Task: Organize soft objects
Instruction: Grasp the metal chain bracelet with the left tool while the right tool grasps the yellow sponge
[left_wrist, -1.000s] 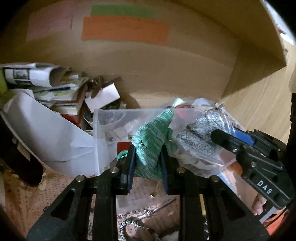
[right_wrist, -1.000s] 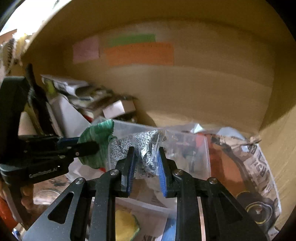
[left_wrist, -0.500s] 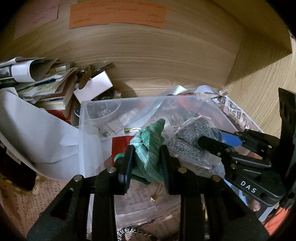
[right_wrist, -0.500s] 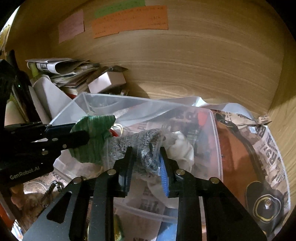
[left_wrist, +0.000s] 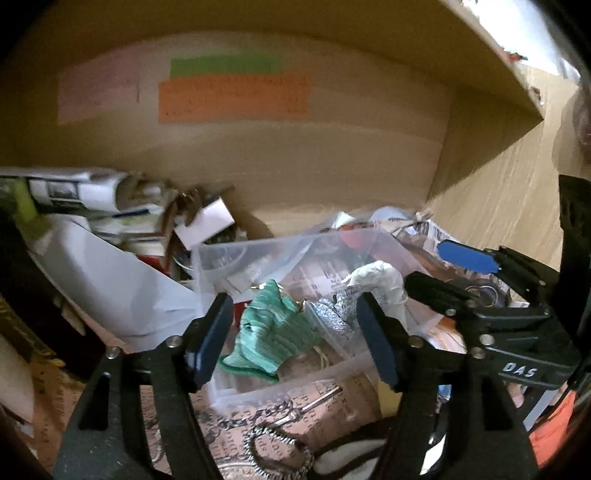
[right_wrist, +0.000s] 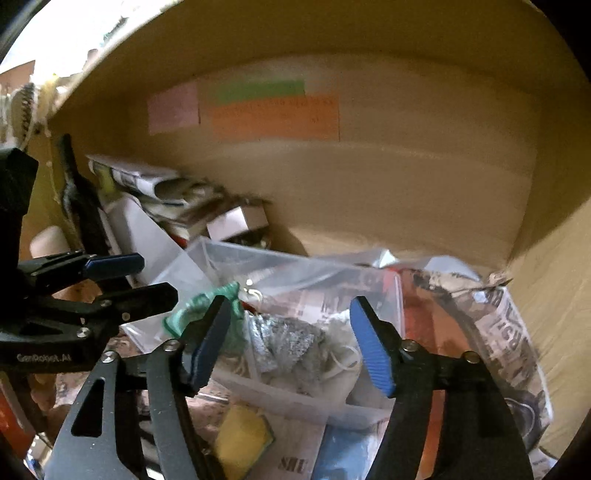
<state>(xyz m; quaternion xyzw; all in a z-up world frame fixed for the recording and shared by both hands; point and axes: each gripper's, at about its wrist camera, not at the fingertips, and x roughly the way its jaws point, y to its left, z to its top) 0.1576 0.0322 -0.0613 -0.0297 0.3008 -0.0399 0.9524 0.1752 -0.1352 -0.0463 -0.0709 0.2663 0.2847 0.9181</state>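
2 soft items lie in the clear bin (left_wrist: 258, 247): green cloth (left_wrist: 275, 328) left, bagged grey cloth (right_wrist: 288, 341) right. Left gripper (left_wrist: 295, 341) and right gripper (right_wrist: 290, 341) gape empty. Yellow sponge (right_wrist: 242, 435), near, seemingly left to sort.

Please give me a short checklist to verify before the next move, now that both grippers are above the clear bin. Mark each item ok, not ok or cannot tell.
1. Left gripper jaws open, holding nothing: ok.
2. Right gripper jaws open, holding nothing: ok.
3. Green cloth inside the clear bin: ok.
4. Bagged grey cloth inside the bin: ok.
5. Grippers apart from each other: ok.
6. Every soft object sorted: cannot tell.
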